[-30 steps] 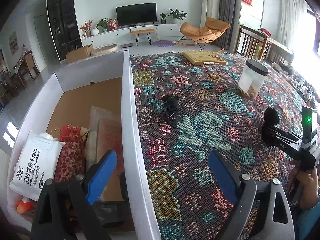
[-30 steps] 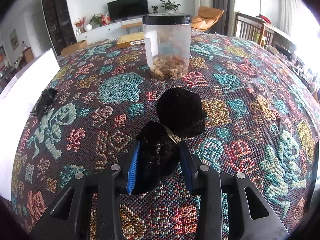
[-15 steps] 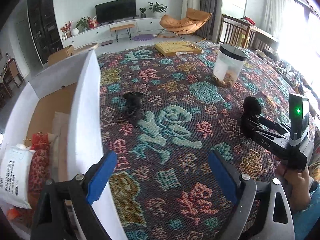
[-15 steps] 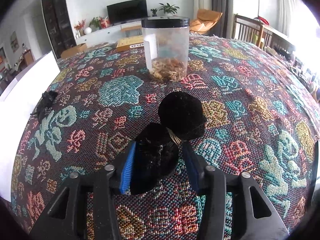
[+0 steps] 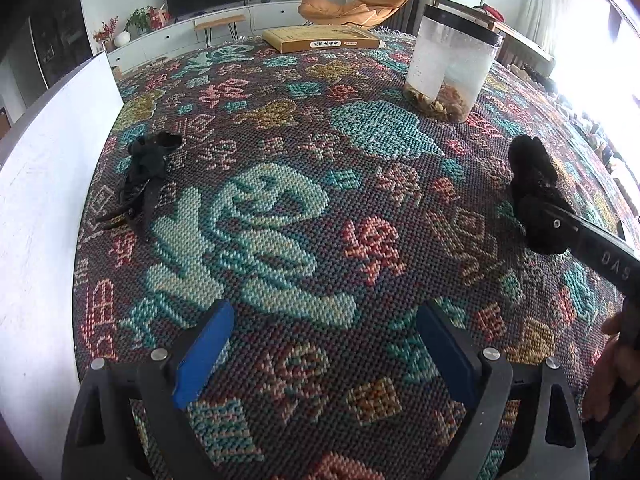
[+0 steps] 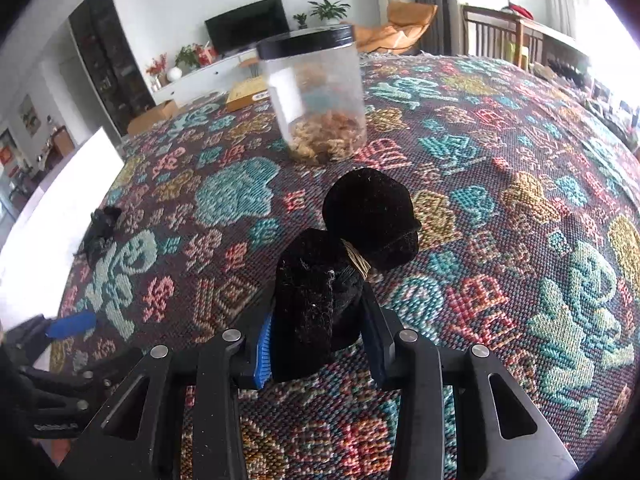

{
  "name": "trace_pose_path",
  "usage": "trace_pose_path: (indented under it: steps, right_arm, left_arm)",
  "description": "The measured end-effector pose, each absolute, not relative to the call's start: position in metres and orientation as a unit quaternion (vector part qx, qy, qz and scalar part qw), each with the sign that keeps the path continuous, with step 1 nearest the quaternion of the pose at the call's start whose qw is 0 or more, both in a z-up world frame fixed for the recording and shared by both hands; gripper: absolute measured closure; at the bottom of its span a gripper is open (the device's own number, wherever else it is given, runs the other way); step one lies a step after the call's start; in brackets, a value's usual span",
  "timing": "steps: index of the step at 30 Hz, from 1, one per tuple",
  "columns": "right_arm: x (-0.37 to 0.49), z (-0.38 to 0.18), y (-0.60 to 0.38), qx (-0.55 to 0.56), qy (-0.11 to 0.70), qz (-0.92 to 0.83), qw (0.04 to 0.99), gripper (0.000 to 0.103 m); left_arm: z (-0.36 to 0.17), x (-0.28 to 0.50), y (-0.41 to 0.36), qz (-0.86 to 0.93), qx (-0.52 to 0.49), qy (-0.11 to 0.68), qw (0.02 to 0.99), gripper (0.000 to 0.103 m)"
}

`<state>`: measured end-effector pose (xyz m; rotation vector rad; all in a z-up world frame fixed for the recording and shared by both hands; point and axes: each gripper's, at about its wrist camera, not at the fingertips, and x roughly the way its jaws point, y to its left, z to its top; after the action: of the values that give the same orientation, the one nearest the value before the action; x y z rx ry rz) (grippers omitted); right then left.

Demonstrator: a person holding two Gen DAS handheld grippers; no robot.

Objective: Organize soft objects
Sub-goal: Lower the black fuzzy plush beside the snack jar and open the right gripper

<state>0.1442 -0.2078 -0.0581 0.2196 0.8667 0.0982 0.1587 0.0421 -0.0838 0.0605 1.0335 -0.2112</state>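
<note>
1. The right gripper (image 6: 320,332) is clamped on a black velvet pouch (image 6: 316,300) — its blue pads press the lower bundle from both sides, while the rounded upper lobe, tied off with pale twine, sticks out past the fingertips above the patterned woven cloth (image 6: 500,208).
2. In the left wrist view the same pouch (image 5: 534,192) shows at the right edge, with the right gripper (image 5: 548,220) around it.
3. The left gripper (image 5: 324,344) hangs above the cloth with its jaws spread wide and nothing between them.
4. A second soft item — a crumpled dark fabric piece (image 5: 144,172) — lies on the cloth just beside the white box wall (image 5: 44,200), well apart from both grippers.
5. A clear jar with a black lid (image 6: 316,92) stands on the cloth beyond the pouch, with brownish contents at its bottom.
6. A flat yellow box (image 5: 320,38) rests at the far edge.
</note>
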Motion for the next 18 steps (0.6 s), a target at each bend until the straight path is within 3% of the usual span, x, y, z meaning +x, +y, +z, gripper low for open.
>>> trace_pose_path:
  steps: [4, 8, 10, 11, 12, 18]
  right_arm:
    - [0.192, -0.063, -0.244, 0.132, 0.442, 0.05, 0.886, 0.063]
    - [0.243, -0.059, -0.255, 0.099, 0.446, 0.069, 0.887, 0.061]
    - [0.262, -0.057, -0.261, 0.091, 0.44, 0.069, 0.891, 0.053]
    - [0.268, -0.057, -0.264, 0.096, 0.437, 0.069, 0.892, 0.04]
    - [0.269, -0.057, -0.269, 0.103, 0.437, 0.063, 0.891, 0.034]
    - [0.208, -0.05, -0.283, 0.186, 0.413, 0.039, 0.891, 0.023]
  left_arm:
    - [-0.087, 0.167, 0.034, -0.102, 0.046, 0.477, 0.872, 0.01]
    - [-0.091, 0.167, 0.033, -0.106, 0.048, 0.459, 0.881, 0.003]
    - [-0.091, 0.167, 0.032, -0.105, 0.049, 0.457, 0.882, 0.003]
    - [-0.091, 0.167, 0.032, -0.106, 0.048, 0.456, 0.882, 0.002]
    - [-0.092, 0.167, 0.032, -0.108, 0.047, 0.457, 0.882, 0.001]
    - [-0.093, 0.166, 0.03, -0.107, 0.052, 0.457, 0.882, 0.0]
